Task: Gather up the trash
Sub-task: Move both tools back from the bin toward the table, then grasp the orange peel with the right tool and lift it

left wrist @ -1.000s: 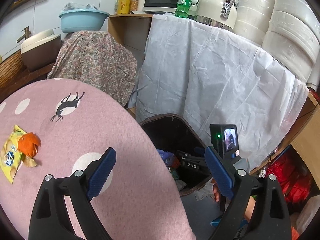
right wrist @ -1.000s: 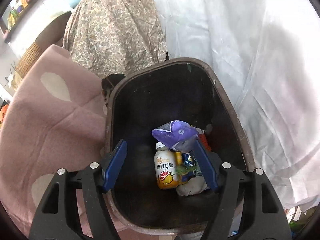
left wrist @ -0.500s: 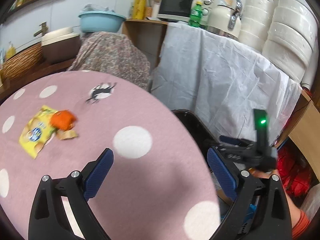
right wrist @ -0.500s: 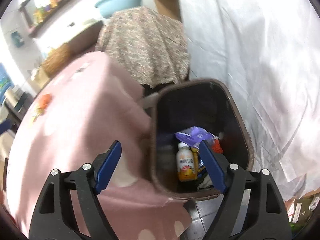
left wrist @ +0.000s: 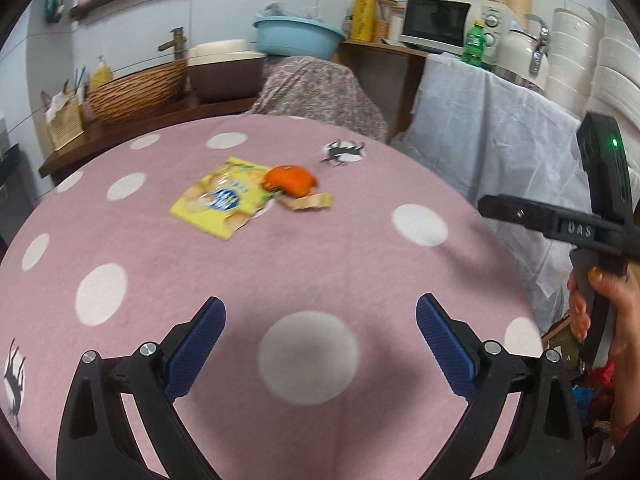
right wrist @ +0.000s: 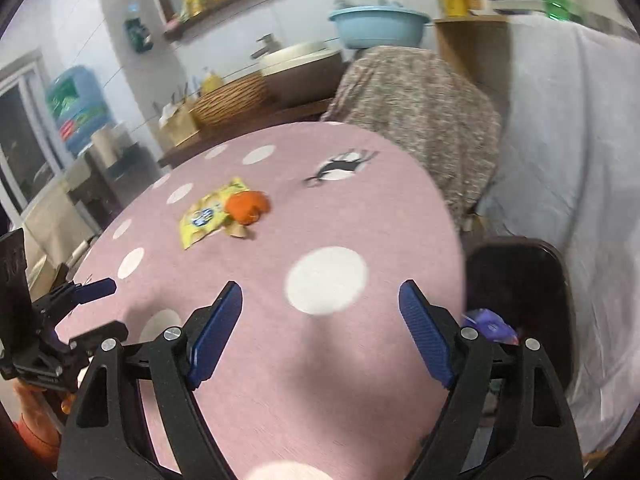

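A yellow snack bag [left wrist: 221, 202] [right wrist: 206, 213], an orange crumpled wrapper [left wrist: 289, 180] [right wrist: 247, 207] and a tan paper scrap [left wrist: 311, 201] lie together on the pink dotted tablecloth [left wrist: 280, 264]. My left gripper [left wrist: 319, 322] is open and empty, low over the near part of the table, well short of them. My right gripper [right wrist: 321, 302] is open and empty over the table's right side. The dark trash bin [right wrist: 520, 280] stands beside the table at the right, with a purple wrapper [right wrist: 490, 326] inside. The right gripper's body [left wrist: 592, 232] shows in the left wrist view.
A cloth-covered chair [left wrist: 320, 88] and a white-draped counter [left wrist: 500, 128] with a microwave, kettle and green bottle stand behind the table. A wicker basket [left wrist: 136, 92] and a blue basin [left wrist: 298, 38] sit at the back. The left gripper [right wrist: 68, 320] shows at the right view's left edge.
Both grippers have swung away from the bin and now face the table. The trash on the cloth has come toward the middle of both views. Both stay open.
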The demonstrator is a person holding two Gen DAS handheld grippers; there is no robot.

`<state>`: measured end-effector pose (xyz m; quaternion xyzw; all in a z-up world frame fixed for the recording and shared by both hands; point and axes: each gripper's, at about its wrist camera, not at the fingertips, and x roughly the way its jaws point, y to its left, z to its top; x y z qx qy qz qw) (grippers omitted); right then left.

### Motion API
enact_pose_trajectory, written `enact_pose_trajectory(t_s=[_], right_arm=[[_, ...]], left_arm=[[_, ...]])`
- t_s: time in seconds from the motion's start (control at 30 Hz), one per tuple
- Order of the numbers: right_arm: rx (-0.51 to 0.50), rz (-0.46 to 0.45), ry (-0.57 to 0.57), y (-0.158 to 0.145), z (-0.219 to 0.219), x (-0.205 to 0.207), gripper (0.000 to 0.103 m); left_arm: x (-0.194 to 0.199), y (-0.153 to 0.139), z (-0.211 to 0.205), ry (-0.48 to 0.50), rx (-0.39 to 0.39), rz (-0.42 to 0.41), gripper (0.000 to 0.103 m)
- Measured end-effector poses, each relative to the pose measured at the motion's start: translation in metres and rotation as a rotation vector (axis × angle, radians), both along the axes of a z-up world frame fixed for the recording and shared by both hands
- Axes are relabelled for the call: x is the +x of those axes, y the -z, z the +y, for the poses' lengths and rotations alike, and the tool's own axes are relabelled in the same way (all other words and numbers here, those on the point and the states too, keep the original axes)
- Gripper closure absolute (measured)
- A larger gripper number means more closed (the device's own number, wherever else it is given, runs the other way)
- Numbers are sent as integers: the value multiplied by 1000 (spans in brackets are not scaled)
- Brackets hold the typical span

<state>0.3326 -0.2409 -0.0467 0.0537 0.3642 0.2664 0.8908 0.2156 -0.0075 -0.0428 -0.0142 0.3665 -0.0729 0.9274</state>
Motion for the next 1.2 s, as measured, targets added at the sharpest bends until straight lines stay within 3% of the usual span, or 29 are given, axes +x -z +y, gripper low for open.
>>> enact_pose_trajectory(t_s=[0.27,0.63,1.0,1.13,1.2], right_arm=[[-63,1,-145,-11,99,26,23],[-157,69,-153,7,170,85,23],[-229,110,-137,25,198,118,42],[-253,83,-128,26,199,118,54],[-259,75,-136,27,199,117,65]], left_arm=[[-15,5,42,-73,5,14,8],[-12,7,64,-88,22,20,8],[0,11,71,-65,25,40,8],[3,10,75,-58,16,46,8],[7,10,77,-55,14,51,8]])
